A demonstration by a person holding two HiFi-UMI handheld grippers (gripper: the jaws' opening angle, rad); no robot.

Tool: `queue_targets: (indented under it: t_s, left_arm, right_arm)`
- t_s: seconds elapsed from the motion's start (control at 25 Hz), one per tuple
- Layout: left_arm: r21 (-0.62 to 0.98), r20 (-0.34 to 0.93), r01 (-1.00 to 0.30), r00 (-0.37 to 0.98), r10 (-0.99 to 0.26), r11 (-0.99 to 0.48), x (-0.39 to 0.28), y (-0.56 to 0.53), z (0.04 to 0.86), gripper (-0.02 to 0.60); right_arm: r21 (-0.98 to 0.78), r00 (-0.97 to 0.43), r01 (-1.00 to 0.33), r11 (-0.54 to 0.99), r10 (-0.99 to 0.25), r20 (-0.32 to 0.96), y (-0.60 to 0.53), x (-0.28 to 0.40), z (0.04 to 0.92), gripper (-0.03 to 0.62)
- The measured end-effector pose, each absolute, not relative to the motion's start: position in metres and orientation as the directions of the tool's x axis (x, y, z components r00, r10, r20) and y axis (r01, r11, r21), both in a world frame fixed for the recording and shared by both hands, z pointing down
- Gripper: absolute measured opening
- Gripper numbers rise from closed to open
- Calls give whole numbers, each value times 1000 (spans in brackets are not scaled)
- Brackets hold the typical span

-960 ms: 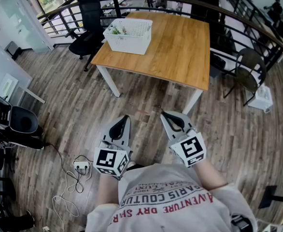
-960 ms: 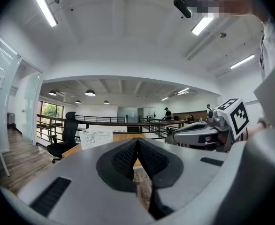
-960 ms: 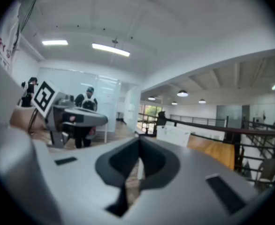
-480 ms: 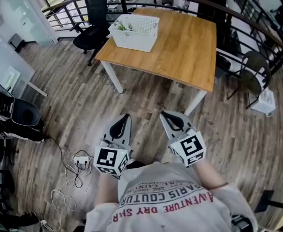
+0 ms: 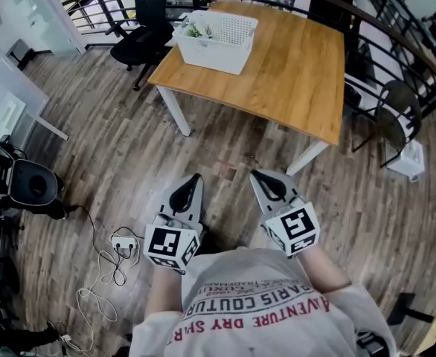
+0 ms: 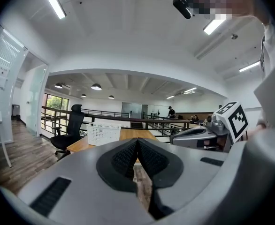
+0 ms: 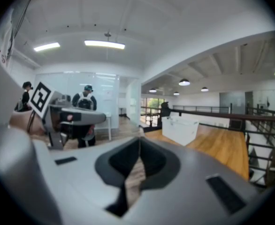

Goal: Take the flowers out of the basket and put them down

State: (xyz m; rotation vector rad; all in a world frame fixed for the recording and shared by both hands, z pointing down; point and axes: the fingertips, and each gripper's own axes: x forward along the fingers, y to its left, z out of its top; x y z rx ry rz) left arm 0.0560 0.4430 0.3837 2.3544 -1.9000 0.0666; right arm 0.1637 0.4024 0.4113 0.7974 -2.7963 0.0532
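Head view, approach step: left gripper (image 5: 191, 183) and right gripper (image 5: 261, 179), fingers together and empty, hang over the floor (image 5: 121, 140) well short of the table (image 5: 292, 73), where flowers (image 5: 196, 30) lie in the basket (image 5: 225, 49); next, step closer and part the fingers.

In front of you stands a table (image 5: 292, 58) with a smooth, warm-toned wooden top that has a soft sheen, on white painted legs. On it sits a white basket (image 5: 222, 39) of matt plastic lattice. The floor (image 5: 114, 147) is wood-look planking, grey-brown, with a streaky grain. The railing (image 5: 382, 28) behind the table looks like dark metal. Your left gripper (image 5: 194, 178) and right gripper (image 5: 254, 174) have smooth, matt grey plastic shells. The pads (image 6: 126, 156) inside the left one's jaws are black, finely ribbed and rubber-like. Your shirt (image 5: 263, 303) is grey cloth with printed lettering.
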Motion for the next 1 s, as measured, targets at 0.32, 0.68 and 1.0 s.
queue_targets:
  t_s: [0.32,0.68,1.0]
  left_arm:
    - [45,74,-950,312,-947,-309,-36,376,364,18]
    - [10,50,-916,401,-915,-401,-180,296,336,18]
    - [62,69,-908,417,-906,-413,-240,242,360,18]
  right_arm:
    - [40,-771,-600,799,-591,236,337,71,407,31]
    - [54,-687,-705,707,-700,195,251,-65,382,31]
    - [46,-670,-711,702,-695,260,202,-124,401,31]
